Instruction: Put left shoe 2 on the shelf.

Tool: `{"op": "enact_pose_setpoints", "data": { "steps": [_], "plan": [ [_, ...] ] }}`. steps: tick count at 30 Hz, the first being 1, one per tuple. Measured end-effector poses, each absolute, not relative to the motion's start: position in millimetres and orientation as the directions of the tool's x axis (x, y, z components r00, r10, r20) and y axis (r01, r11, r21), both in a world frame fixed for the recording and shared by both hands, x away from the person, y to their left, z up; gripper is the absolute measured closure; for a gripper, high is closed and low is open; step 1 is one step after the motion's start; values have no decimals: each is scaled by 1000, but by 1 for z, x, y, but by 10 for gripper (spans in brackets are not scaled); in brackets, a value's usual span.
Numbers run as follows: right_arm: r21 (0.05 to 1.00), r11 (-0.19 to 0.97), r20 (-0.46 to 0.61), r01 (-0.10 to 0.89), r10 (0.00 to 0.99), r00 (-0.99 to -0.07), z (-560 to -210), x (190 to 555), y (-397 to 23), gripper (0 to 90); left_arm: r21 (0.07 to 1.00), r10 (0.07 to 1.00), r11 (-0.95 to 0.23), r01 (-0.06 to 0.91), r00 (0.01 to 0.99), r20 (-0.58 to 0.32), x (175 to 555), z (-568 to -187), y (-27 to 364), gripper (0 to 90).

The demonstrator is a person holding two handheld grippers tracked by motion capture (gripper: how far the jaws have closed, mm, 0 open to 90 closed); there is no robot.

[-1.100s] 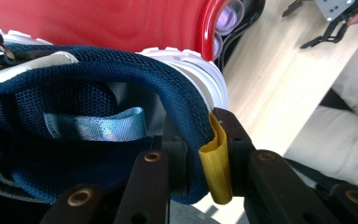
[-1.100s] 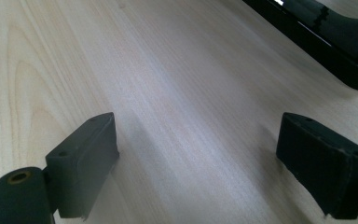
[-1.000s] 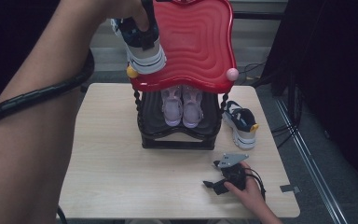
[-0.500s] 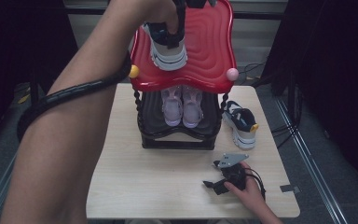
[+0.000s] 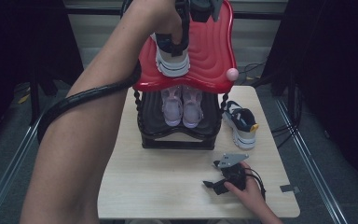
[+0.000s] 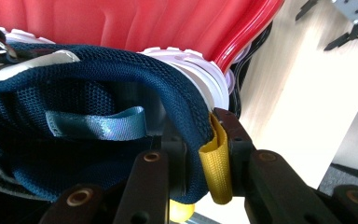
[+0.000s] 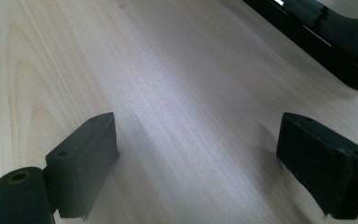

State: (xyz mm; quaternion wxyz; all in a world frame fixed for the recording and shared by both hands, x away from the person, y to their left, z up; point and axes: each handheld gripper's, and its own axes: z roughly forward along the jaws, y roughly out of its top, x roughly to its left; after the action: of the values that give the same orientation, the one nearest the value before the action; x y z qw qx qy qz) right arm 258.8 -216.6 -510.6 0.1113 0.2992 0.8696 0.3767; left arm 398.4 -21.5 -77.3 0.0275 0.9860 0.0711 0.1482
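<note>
1. The navy and white sneaker [image 5: 171, 55] is held by the left gripper [image 5: 182, 29] above the red top shelf [image 5: 212, 51] of the shoe rack [image 5: 177, 140], at the far middle of the desk [image 5: 168, 186]
2. In the left gripper view the jaws are nearly closed, clamped on the padded heel collar [image 6: 186, 93] right at the yellow pull tab [image 6: 218, 163]; one jaw sits inside the shoe, one outside
3. The right gripper [image 5: 223, 179] rests on the desk near right, jaws wide open with nothing between them; bare wood is seen between them in the right gripper view
4. The matching sneaker [image 5: 240, 122] lies on the desk just right of the rack; a pink pair [image 5: 182, 106] stands on the lower shelf
5. Handling, judged: the shoe is light, the mesh upper soft and compressible, the sole stiffer. A collar grip is expected to let the toe swing and sag
6. The padded collar by the tab is judged the best hold: thick, grippy, not fragile. The pull tab alone would be too floppy
7. The ribbed glossy shelf is likely slippery, so the sole should be set flat before release
</note>
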Motion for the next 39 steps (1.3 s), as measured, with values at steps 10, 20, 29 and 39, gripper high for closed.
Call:
{"op": "enact_pose_setpoints", "data": {
  "steps": [10, 20, 29, 39],
  "plan": [
    [722, 537, 32, 437, 604, -796, -511, 259, -217, 117, 68, 117, -993, 101, 945, 306, 401, -78, -25, 755],
    [722, 538, 34, 435, 601, -799, -511, 259, -217, 117, 58, 91, -995, 76, 942, 324, 409, -79, -32, 754],
    [722, 540, 31, 432, 599, -800, -511, 260, -217, 117, 64, 92, -995, 75, 940, 329, 413, -83, -27, 755],
    [723, 540, 31, 432, 599, -800, -511, 260, -217, 117, 71, 118, -992, 101, 937, 330, 409, -86, -22, 756]
  ]
}}
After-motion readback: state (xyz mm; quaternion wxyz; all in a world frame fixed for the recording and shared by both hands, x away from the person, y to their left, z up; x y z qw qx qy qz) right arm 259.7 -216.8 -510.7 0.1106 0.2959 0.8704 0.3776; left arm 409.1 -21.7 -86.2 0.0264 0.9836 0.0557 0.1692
